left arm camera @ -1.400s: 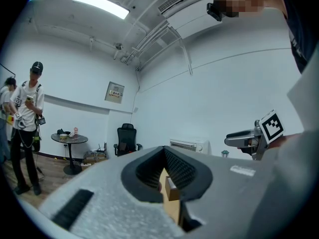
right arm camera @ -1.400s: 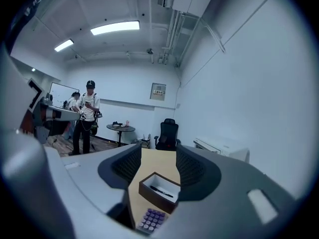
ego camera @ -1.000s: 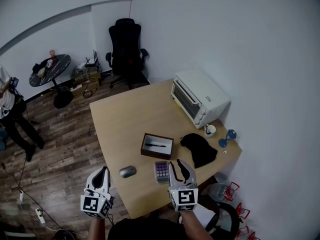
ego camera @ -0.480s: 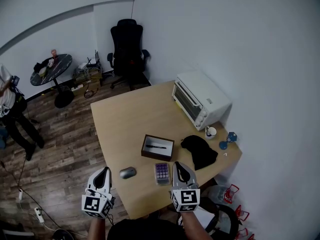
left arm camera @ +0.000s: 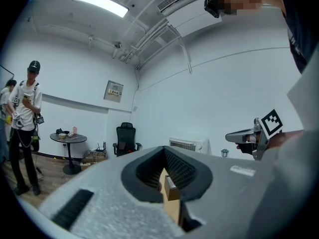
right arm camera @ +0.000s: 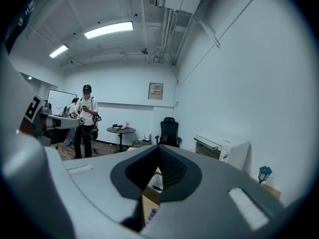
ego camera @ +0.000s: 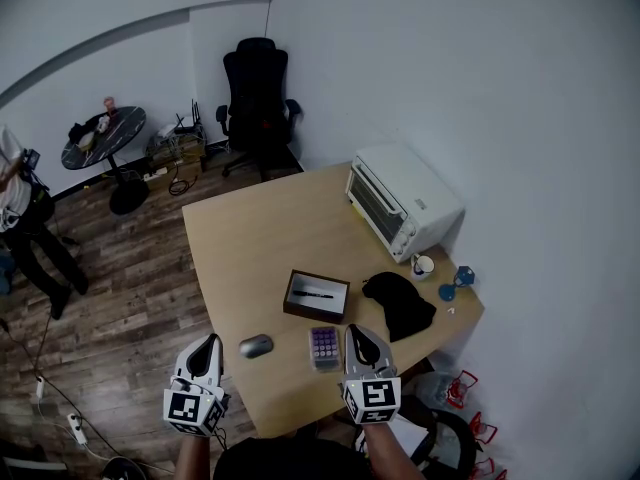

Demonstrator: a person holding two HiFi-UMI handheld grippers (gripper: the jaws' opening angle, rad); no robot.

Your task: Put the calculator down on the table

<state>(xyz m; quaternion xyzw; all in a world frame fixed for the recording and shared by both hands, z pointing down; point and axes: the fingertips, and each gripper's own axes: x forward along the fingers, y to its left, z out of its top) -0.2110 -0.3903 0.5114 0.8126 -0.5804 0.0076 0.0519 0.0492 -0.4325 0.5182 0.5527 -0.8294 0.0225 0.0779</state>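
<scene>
Calculator lies flat on the bench — right tongs, just beside it, have just closed empty; left tongs likewise closed on nothing — task apparently done.

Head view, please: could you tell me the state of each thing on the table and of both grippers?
calculator: lying flat on the table, not gripped.
wooden box: open, pen inside.
toaster oven: door closed.
mug: upright.
black cloth: crumpled.
left gripper: shut, empty.
right gripper: shut, empty, beside the calculator.
</scene>
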